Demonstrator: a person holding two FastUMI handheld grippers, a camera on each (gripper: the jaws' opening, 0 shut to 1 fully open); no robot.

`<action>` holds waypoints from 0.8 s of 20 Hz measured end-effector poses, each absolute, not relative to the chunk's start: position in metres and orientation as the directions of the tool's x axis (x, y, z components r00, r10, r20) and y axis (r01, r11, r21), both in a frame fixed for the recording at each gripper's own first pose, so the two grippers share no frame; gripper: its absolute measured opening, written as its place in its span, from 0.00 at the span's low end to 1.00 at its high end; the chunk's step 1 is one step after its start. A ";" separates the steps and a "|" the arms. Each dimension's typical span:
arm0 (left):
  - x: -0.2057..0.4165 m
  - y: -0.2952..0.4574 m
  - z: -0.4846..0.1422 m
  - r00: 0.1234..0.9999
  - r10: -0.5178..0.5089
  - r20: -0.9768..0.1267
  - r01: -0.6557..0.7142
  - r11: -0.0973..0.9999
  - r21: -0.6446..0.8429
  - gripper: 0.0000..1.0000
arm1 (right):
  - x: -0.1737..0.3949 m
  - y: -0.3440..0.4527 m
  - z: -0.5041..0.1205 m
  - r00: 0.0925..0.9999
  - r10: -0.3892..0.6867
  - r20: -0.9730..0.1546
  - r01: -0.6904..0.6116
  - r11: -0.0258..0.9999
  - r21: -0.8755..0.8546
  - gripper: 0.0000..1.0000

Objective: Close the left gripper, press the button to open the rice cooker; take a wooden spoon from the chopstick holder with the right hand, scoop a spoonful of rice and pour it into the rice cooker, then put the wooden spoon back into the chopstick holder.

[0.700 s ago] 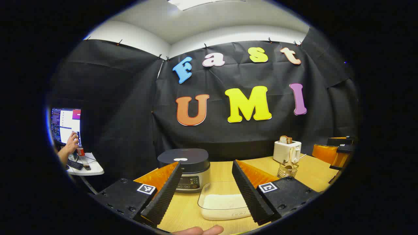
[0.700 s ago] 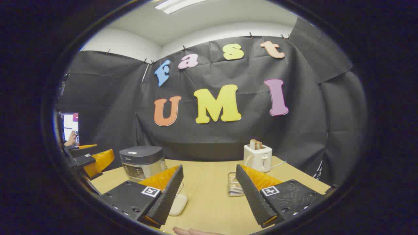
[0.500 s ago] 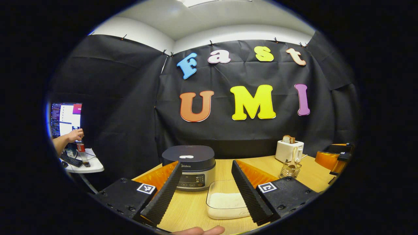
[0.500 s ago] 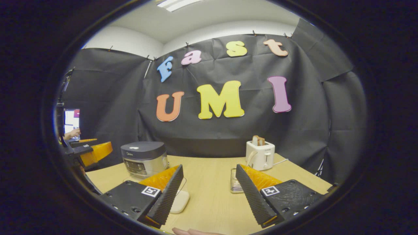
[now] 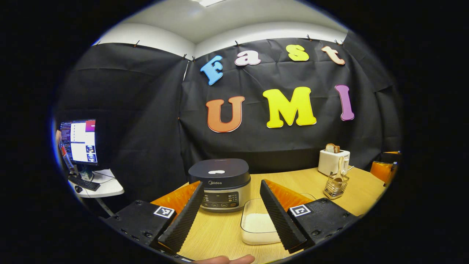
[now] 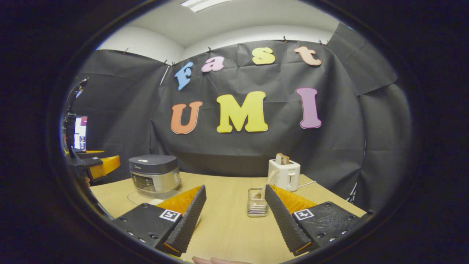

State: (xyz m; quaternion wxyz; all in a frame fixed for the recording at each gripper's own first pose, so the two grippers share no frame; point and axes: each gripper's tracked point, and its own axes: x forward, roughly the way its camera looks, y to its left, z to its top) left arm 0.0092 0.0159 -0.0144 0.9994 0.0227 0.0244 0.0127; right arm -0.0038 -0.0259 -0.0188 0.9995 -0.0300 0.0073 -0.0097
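The dark-lidded rice cooker stands shut on the wooden table, a white button on its lid. My left gripper hovers open in front of it, its fingers framing the cooker and a glass dish of rice. To the right a wire chopstick holder holds the wooden spoon. In the right gripper view my right gripper is open and empty, with the chopstick holder just beyond its fingers and the rice cooker far left. The rice dish is partly hidden there.
A white toaster with bread stands behind the holder, also the toaster in the right gripper view. A monitor and a small white side table lie off the table's left. The left gripper shows at far left.
The left gripper has swung so the cooker sits more squarely between its fingers. The right gripper's view has shifted so the chopstick holder lies between its fingers. The hand at the monitor has gone.
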 end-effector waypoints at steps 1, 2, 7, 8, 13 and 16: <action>0.009 0.016 -0.013 0.999 0.024 -0.044 -0.022 0.998 0.053 0.98 | -0.003 -0.026 -0.020 1.000 -0.018 -0.017 0.017 0.998 -0.061 0.96; 0.011 0.022 -0.010 0.998 0.042 -0.036 -0.040 0.998 0.053 0.98 | -0.003 -0.027 -0.020 1.000 -0.018 -0.019 0.017 0.998 -0.062 0.95; 0.052 0.061 0.007 0.992 0.111 -0.059 -0.112 0.994 -0.015 0.95 | -0.003 -0.034 -0.016 0.999 -0.030 -0.009 0.030 0.998 -0.056 0.96; 0.070 0.070 0.009 0.990 0.116 -0.083 -0.118 0.993 -0.017 0.92 | -0.003 -0.038 -0.015 0.999 -0.038 -0.004 0.038 0.998 -0.056 0.96; 0.143 0.072 -0.019 0.966 -0.002 -0.259 -0.010 0.999 -0.046 0.50 | 0.001 -0.047 -0.016 0.999 -0.047 -0.009 0.047 0.998 -0.039 0.95; 0.180 0.080 -0.037 0.936 -0.033 -0.349 0.005 0.997 -0.082 0.19 | 0.005 -0.053 -0.019 0.998 -0.057 -0.017 0.057 0.998 -0.027 0.95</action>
